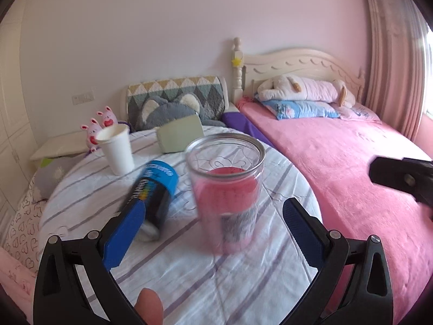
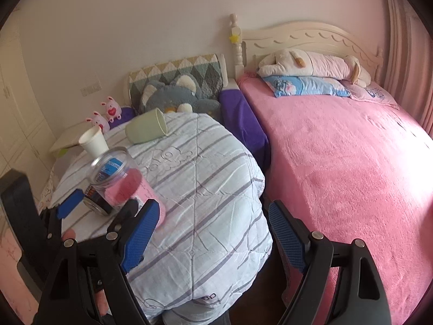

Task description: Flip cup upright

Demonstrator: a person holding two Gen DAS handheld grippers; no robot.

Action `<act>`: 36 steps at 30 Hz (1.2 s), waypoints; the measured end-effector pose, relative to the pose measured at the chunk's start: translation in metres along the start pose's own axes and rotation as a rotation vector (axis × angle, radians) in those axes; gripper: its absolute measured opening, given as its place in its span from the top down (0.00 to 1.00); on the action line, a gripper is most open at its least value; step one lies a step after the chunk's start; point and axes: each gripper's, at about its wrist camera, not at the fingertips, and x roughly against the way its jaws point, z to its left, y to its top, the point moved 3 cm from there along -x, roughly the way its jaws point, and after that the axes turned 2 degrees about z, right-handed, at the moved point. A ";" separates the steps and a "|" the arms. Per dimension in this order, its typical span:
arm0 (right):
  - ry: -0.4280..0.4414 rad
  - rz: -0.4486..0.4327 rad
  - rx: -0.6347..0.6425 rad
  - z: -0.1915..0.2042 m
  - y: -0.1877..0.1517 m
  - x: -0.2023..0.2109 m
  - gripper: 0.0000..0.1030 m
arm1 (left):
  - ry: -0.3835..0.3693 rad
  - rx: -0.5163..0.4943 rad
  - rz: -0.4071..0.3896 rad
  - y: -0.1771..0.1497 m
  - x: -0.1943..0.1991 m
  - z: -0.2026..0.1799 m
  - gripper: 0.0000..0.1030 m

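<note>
A clear plastic cup with a pink inner part [image 1: 226, 189] stands upright, mouth up, on the striped quilt [image 1: 189, 270], blurred. My left gripper [image 1: 213, 233] is open around it, its blue pads apart from the cup's sides. The cup also shows in the right wrist view [image 2: 121, 181], tilted in that view. My right gripper [image 2: 213, 235] is open and empty over the quilt's right edge, away from the cup. A pale green cup [image 2: 147, 130] lies on its side at the far edge of the quilt.
A blue and black can [image 1: 153, 192] lies on its side left of the clear cup. A white paper cup [image 1: 116, 149] stands upright behind it. A grey plush [image 2: 176, 94] and small pink pig toys [image 2: 107, 113] sit at the back. A pink bed [image 2: 338, 162] lies to the right.
</note>
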 end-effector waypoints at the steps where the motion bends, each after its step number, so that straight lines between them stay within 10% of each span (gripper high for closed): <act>1: 0.001 -0.011 0.003 0.003 -0.001 0.004 0.18 | 0.002 0.004 -0.006 -0.001 0.011 0.005 0.00; 15: 0.037 -0.031 0.057 0.068 -0.054 0.028 0.18 | 0.222 0.074 0.162 -0.035 0.095 0.087 0.00; 36: 0.045 -0.158 0.163 0.111 -0.102 0.100 0.18 | 0.287 0.108 0.071 -0.059 0.195 0.096 0.00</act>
